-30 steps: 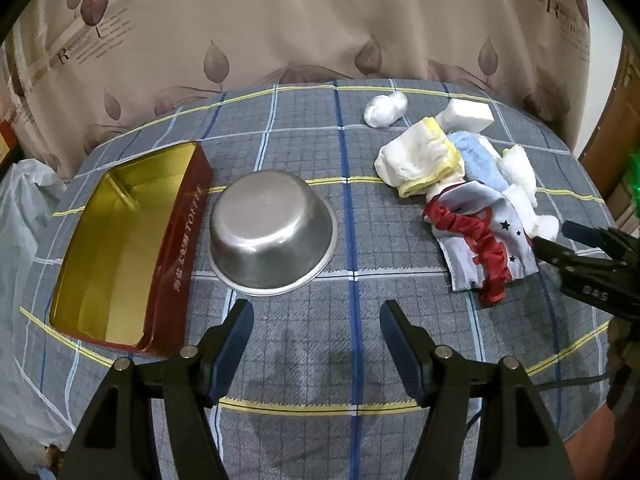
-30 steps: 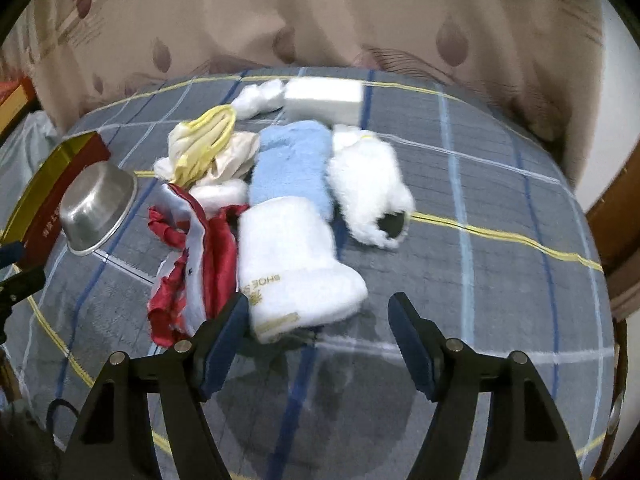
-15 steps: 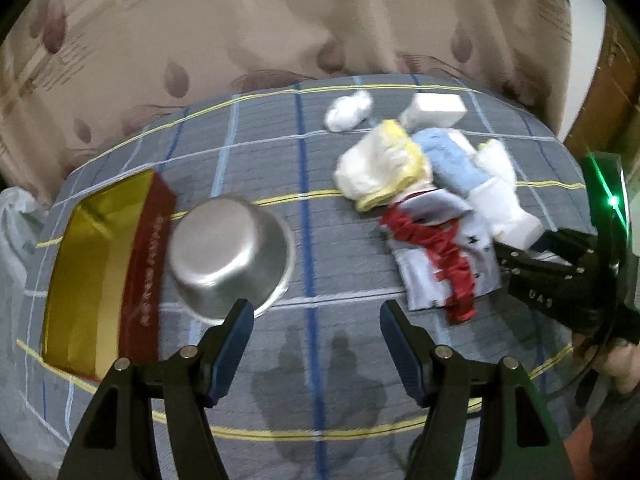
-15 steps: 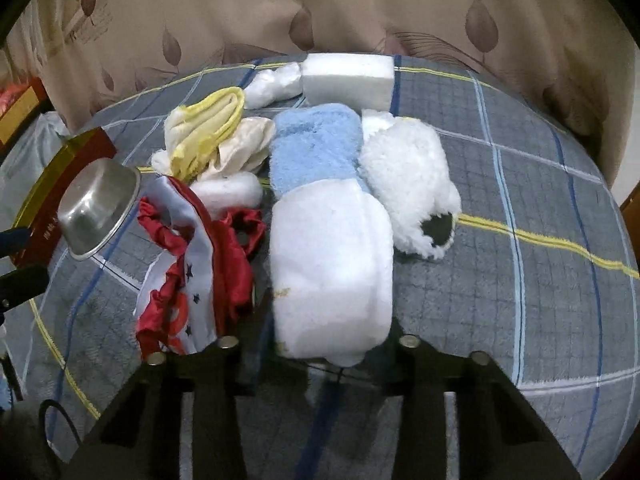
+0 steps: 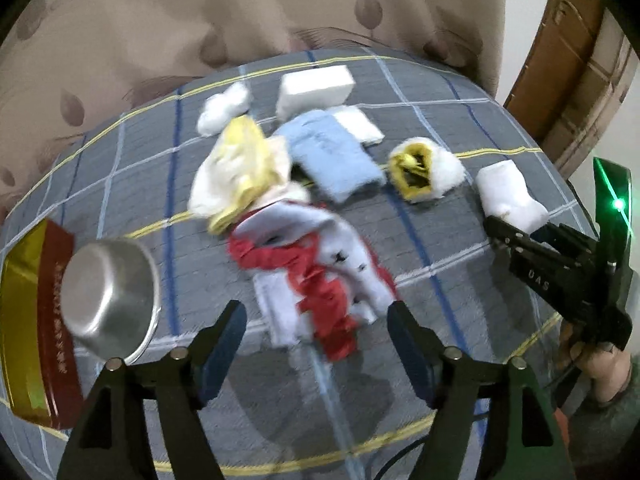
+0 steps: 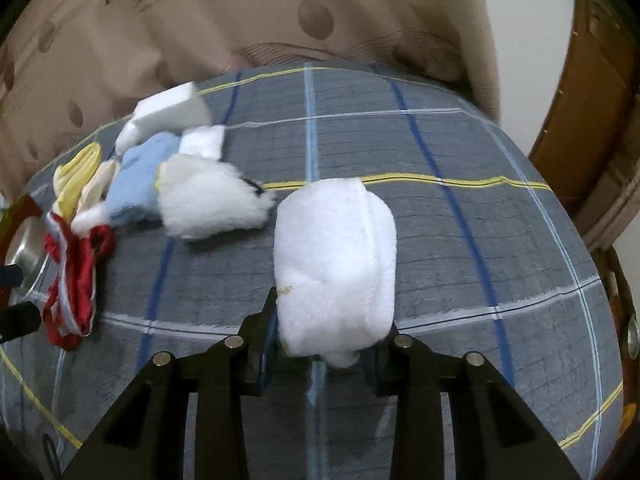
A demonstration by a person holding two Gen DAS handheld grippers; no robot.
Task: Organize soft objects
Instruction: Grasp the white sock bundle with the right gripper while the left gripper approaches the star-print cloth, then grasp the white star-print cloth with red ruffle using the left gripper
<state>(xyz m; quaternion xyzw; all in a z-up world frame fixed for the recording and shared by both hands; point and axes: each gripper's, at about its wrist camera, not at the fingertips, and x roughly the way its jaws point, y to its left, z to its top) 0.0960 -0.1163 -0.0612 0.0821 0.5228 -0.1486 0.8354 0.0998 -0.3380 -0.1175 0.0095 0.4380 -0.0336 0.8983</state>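
Observation:
My right gripper (image 6: 320, 344) is shut on a white fluffy shoe cover (image 6: 336, 264), held apart from the pile; it also shows in the left wrist view (image 5: 508, 200). My left gripper (image 5: 316, 344) is open and empty, just short of a red and white cloth (image 5: 316, 276). Behind the cloth lie a yellow-edged cloth (image 5: 240, 168), a light blue towel (image 5: 328, 152), a white fluffy slipper with yellow lining (image 5: 424, 168), a white foam block (image 5: 316, 88) and a small white bundle (image 5: 224, 108).
An upturned steel bowl (image 5: 108, 296) lies at the left, beside a red and gold tin box (image 5: 28, 320). The round table has a grey plaid cloth (image 6: 460, 240). A patterned curtain hangs behind, and a wooden door (image 5: 568, 60) stands at the right.
My right gripper closed on the white shoe cover and pulled it right, away from the pile. My left gripper swung right, from the bowl toward the red and white cloth.

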